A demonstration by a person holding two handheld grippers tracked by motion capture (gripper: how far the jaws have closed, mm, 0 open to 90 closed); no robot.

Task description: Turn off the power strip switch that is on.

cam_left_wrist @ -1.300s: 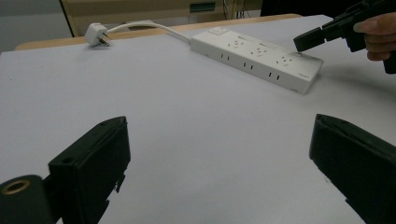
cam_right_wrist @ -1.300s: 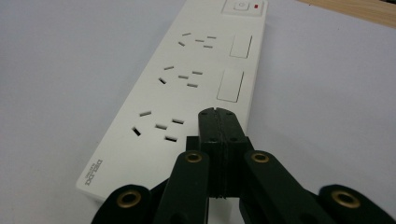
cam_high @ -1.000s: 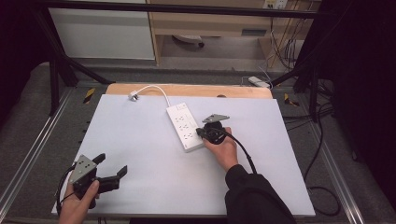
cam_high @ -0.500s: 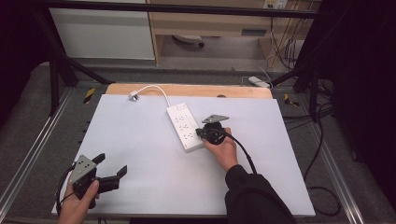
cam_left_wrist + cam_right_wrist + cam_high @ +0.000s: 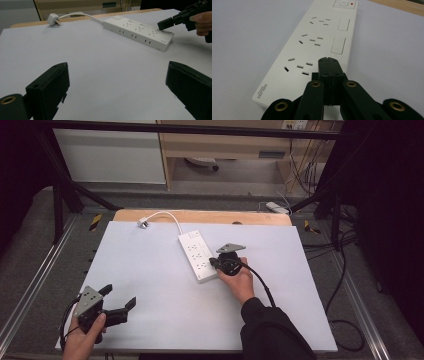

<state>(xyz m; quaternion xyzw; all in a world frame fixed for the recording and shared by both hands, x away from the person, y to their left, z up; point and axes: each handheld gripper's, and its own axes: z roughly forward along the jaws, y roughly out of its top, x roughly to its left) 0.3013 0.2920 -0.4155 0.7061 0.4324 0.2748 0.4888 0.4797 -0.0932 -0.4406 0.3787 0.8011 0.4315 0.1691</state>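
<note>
The right gripper (image 5: 216, 264) has its two black jaws pressed flat together with nothing between them. In the right gripper view its closed tip (image 5: 328, 65) hangs over the near end of the power strip (image 5: 317, 47), above the edge of the last socket. Whether the tip rests on the plastic or sits just above it cannot be told. That close view gives what the others lack: three groups of socket slots in a row along the strip, two blank rectangles beside them, a switch with a red dot at the far end, and a small brand mark at the near corner.

The high view shows the power strip (image 5: 196, 255) lying flat on the white board (image 5: 150, 285), its long axis running slantwise from the board's far middle toward the person's right hand (image 5: 239, 281). The switch end points away from the person, and from there the white cord (image 5: 167, 215) curves off to the plug (image 5: 143, 223), which lies well to the left of the strip near the board's far edge.

The left gripper (image 5: 119, 303) is held well apart from the strip, at the board's near left corner, with its jaws spread wide and nothing between them. The left gripper view looks across bare board between them to the power strip (image 5: 138, 32), with the right gripper (image 5: 166, 24) at the strip's right-hand end.
</note>
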